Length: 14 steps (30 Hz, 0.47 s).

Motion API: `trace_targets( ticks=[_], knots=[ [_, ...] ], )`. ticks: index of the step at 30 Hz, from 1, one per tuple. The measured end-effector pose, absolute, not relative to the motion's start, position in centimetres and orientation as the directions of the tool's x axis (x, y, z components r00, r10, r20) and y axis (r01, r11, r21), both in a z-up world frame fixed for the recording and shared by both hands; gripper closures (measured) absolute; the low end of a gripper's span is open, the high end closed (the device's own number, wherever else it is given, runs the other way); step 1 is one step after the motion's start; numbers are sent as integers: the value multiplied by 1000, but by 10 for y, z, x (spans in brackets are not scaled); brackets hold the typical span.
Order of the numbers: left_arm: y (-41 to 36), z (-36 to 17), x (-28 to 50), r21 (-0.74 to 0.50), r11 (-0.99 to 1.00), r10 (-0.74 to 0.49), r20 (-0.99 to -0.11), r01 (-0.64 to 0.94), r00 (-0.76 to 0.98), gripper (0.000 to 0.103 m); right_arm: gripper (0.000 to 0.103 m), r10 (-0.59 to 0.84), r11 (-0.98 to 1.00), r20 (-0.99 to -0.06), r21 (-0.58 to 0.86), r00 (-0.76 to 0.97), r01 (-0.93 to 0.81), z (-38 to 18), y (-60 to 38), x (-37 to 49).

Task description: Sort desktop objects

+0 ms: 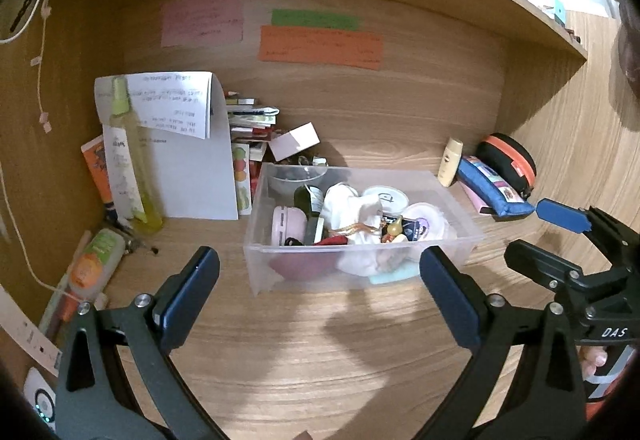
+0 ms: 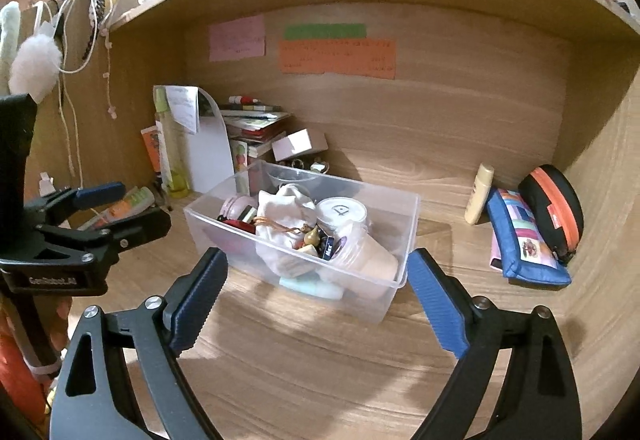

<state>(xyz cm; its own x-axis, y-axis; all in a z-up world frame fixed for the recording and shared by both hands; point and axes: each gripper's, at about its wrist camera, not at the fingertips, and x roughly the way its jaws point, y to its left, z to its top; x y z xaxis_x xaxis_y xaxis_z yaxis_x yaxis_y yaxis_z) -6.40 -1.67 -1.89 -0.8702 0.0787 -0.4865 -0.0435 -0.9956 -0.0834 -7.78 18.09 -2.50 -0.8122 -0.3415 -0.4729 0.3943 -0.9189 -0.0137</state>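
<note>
both the left gripper (image 1: pixel 320 288) and right gripper (image 2: pixel 316 296) hung wide open and empty over the desk (image 1: pixel 320 360), facing the clear box (image 1: pixel 352 248) mid-desk, probably light, slick-walled and flexible, best gripped by its rim.

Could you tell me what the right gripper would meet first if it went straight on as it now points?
Probably the near corner of the clear bin, which lies ahead between the right gripper's open fingers; depth is uncertain.
</note>
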Motion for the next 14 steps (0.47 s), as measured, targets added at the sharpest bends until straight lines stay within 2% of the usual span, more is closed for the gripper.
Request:
trace_targets(
  ticks=[3,14],
  knots=[
    [-16,-19,-59,-89,-995,85,-477,-48,-875,1,8,-342,-921,-464,-9,-817,390,-23,183,-71],
    [-18,-18,-49,-80,-996,74,-423,-45,-903,1,8,-329,-924,-475,-17,-816,382,-26,184,-68]
  ],
)
